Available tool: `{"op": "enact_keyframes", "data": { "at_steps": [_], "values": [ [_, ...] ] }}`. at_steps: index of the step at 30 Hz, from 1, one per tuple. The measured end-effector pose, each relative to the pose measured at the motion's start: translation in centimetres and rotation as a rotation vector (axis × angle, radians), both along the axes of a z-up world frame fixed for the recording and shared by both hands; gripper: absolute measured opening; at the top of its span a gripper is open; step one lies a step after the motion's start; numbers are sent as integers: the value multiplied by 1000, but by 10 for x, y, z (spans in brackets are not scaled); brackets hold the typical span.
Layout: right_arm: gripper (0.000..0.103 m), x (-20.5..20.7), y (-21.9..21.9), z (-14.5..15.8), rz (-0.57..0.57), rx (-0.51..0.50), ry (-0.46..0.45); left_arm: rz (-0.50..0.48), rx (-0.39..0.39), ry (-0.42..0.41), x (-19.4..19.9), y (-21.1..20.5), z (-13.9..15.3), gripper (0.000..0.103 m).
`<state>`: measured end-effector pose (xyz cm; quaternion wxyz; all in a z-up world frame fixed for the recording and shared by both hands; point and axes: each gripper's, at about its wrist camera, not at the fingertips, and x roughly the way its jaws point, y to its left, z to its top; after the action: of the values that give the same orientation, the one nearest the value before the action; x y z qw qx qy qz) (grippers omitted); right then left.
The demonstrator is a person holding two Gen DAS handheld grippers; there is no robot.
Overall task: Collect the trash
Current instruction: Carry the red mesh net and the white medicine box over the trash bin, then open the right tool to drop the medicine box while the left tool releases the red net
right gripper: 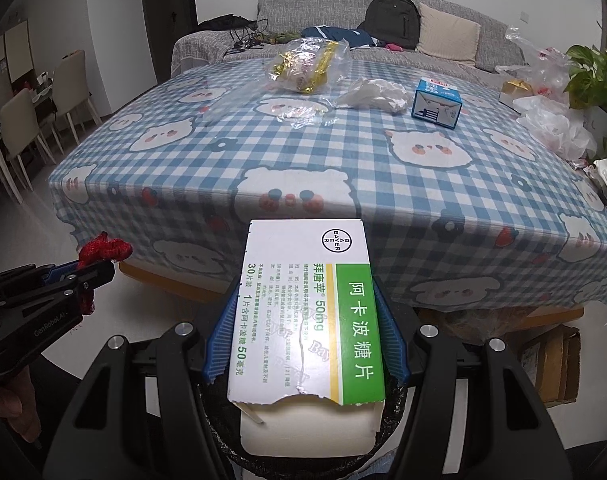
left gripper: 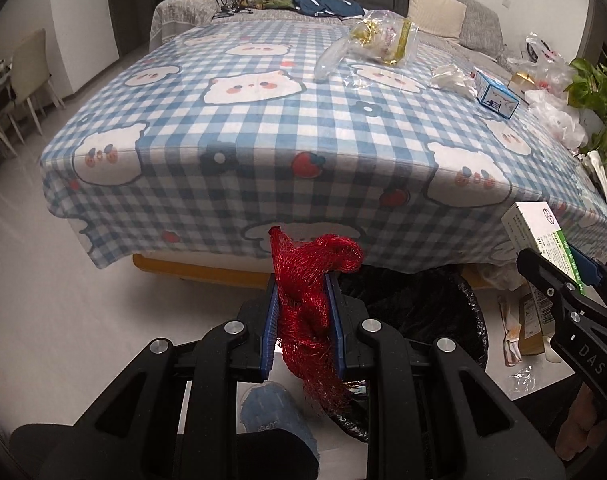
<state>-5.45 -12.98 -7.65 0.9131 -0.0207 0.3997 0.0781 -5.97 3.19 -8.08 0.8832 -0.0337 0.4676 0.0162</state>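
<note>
We have the red mesh net [left gripper: 311, 304] pinched between the fingers of the left gripper [left gripper: 302, 312], which are set narrow on it; its loose top flops over just above the fingertips and its frayed tail hangs below them. It looks very light, soft and springy, so we judge a grip on the bunched middle is what keeps it from slipping out. The medicine box [right gripper: 307, 316] sits between the fingers of the right gripper [right gripper: 305, 332], held by its long sides at a middling width; it is stiff, light card with one end torn open, and would crush under a hard squeeze. Just below and beyond both sets of fingers lies the black-lined bin [left gripper: 423, 304]. Only the left view shows the bin mouth clearly; only the right view lets us read the box face. Farther ahead, the desk [right gripper: 303, 160] carries a crumpled tissue [right gripper: 373, 94] and a clear bag [right gripper: 307, 64]
</note>
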Motion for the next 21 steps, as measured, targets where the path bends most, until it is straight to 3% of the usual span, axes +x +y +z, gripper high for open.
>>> {"op": "enact_keyframes", "data": {
  "at_steps": [21],
  "values": [
    [59,-11,-4,-75,17,-2,122,-13,-22,50,-9,-21,-77,21]
  ]
}}
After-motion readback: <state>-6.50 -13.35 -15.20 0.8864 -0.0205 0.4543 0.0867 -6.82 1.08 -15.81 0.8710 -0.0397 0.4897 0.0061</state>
